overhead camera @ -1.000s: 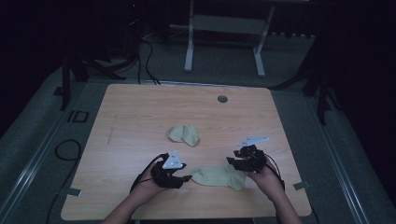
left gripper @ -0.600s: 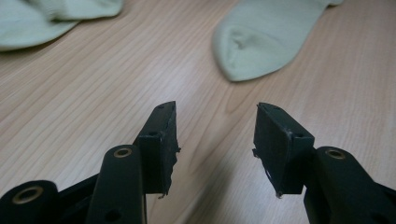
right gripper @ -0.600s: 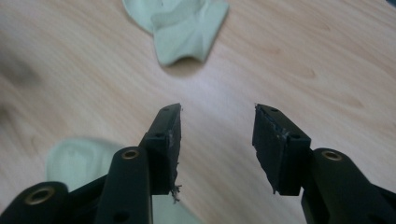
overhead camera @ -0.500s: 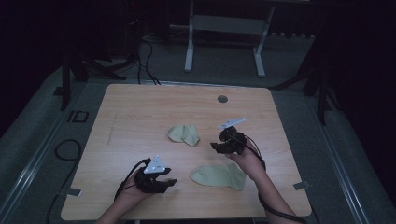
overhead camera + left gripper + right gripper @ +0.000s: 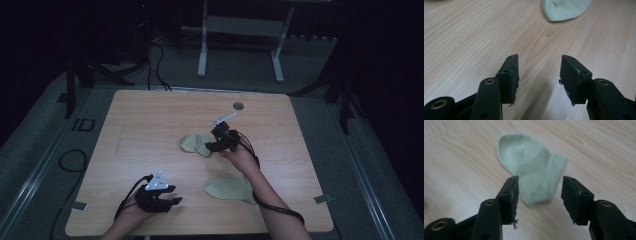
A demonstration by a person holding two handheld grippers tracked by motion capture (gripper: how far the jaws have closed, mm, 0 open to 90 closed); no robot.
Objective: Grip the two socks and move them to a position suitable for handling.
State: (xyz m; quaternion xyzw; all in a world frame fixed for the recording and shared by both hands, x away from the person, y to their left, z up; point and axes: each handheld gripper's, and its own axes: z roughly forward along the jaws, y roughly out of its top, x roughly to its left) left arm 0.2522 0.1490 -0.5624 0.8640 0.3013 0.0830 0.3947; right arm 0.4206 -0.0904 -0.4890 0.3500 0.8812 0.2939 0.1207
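My right gripper (image 5: 216, 146) hangs over the far pale-green fabric sock (image 5: 531, 173), lying folded near the middle of the light wooden table (image 5: 150, 120). Its jaws have just been opening; the sock's end lies between them, unpinched. My left gripper (image 5: 167, 201) is released, empty, near the front edge. The second pale-green sock (image 5: 227, 189) lies flat, well apart.

Both tongs are black: the left tongs (image 5: 172, 201) carry a grey three-cornered plate, the right tongs (image 5: 209, 147) another plus a green light. Black cables trail back. Brass-ringed holes mark the jaw arms.
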